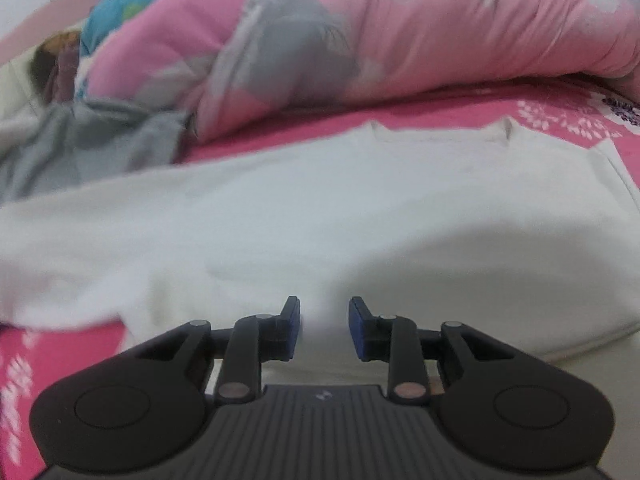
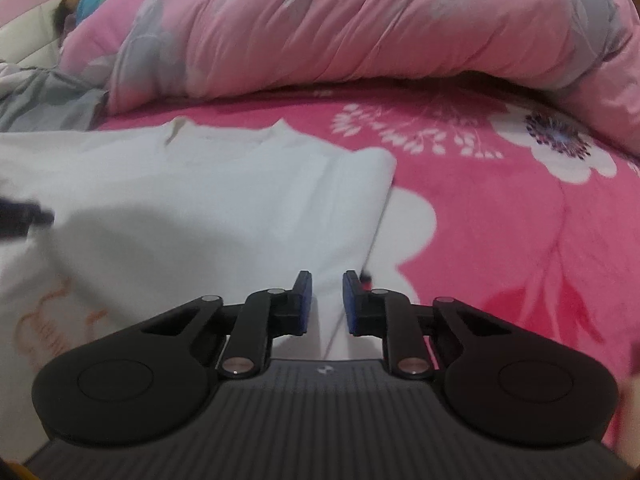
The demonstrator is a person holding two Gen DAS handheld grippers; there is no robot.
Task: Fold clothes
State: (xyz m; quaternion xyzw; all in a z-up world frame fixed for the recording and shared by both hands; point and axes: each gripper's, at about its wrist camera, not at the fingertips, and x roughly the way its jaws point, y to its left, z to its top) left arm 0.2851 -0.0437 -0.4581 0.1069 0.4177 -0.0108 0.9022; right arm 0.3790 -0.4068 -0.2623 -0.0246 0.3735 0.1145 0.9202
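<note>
A white garment [image 1: 280,208] lies spread flat on the pink floral bedspread [image 1: 60,352], its neckline toward the far side. My left gripper [image 1: 325,320] hovers low over the garment's near part, open, with only cloth showing below the gap. In the right wrist view the same white garment [image 2: 200,200] fills the left half, with a faint orange print at the lower left. Its right edge runs down between the fingers of my right gripper [image 2: 327,296], which stand a small gap apart. A dark blurred piece at the far left edge looks like the left gripper [image 2: 24,220].
A bulky pink and grey floral quilt [image 2: 360,32] is heaped along the far side of the bedspread [image 2: 500,240]. A crumpled grey garment [image 1: 100,144] lies at the far left, with a blue item [image 1: 116,12] behind it. Bare bedspread extends to the right of the garment.
</note>
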